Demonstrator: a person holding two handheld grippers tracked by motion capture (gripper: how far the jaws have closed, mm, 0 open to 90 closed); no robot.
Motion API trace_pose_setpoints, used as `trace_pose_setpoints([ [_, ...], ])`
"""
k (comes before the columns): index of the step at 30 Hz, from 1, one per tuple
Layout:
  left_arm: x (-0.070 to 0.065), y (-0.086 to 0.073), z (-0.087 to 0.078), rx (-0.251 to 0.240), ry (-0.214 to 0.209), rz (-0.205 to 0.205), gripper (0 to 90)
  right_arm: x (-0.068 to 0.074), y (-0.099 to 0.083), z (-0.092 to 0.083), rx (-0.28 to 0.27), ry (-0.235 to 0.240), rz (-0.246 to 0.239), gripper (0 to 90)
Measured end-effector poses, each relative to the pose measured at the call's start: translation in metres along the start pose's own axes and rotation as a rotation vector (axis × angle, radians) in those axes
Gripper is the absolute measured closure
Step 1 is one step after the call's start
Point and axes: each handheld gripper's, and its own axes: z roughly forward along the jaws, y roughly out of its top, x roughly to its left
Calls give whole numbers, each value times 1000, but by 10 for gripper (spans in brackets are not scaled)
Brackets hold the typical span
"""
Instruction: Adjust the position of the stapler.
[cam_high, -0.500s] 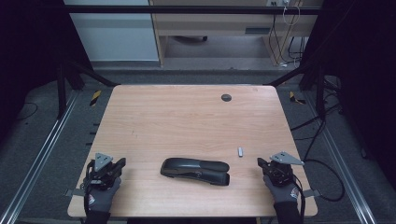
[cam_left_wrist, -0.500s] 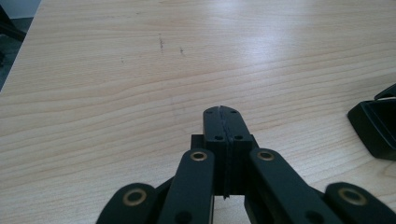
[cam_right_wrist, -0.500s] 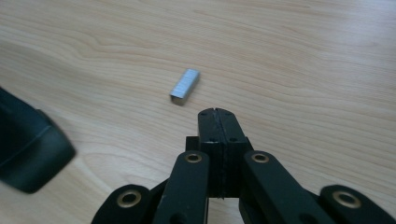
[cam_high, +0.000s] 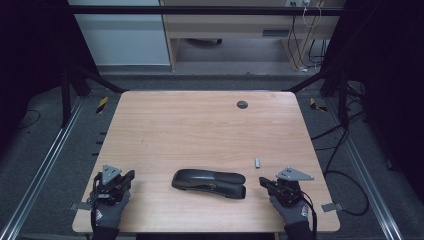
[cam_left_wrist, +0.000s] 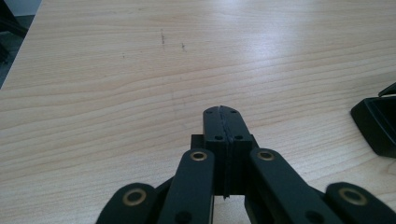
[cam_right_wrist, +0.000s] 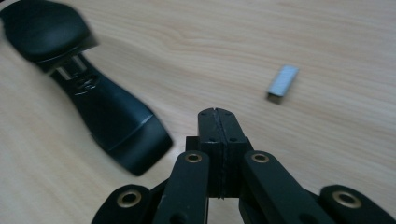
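My left claw (cam_high: 129, 176) rests clenched near the front left corner of the pale wood-grain surface (cam_high: 200, 125), its black pads pressed flat together. Right of it, near the front edge at centre, I see the stapler (cam_high: 209, 183): smooth matte black, long and rounded, its long axis running left to right along that edge. A small grey metal staple strip (cam_high: 257, 162) lies just beyond its right end. My right claw (cam_high: 262, 181) is clenched too, empty, pointing toward the stapler.
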Motion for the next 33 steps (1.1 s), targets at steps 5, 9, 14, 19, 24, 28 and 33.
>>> trace_pose_setpoints([
  [5, 1, 0, -2, -8, 12, -2, 897, 15, -1, 5, 8, 64, -18, 900],
  [9, 1, -1, -1, -6, 16, 1, 895, 28, -5, 9, 25, 120, -44, 900],
  [14, 0, -1, -1, -3, 21, 3, 895, 42, -9, 17, 58, 167, -75, 900],
  [19, -1, -1, -1, -3, 22, 8, 895, 51, -12, 26, 94, 182, -92, 900],
  [24, -1, -1, 0, 1, 24, 10, 895, 54, -14, 31, 112, 183, -107, 900],
  [28, -1, -1, 0, -1, 26, 13, 893, 52, -15, 33, 123, 176, -101, 900],
  [33, -1, -1, 0, 1, 27, 15, 893, 52, -15, 34, 110, 157, -116, 900],
])
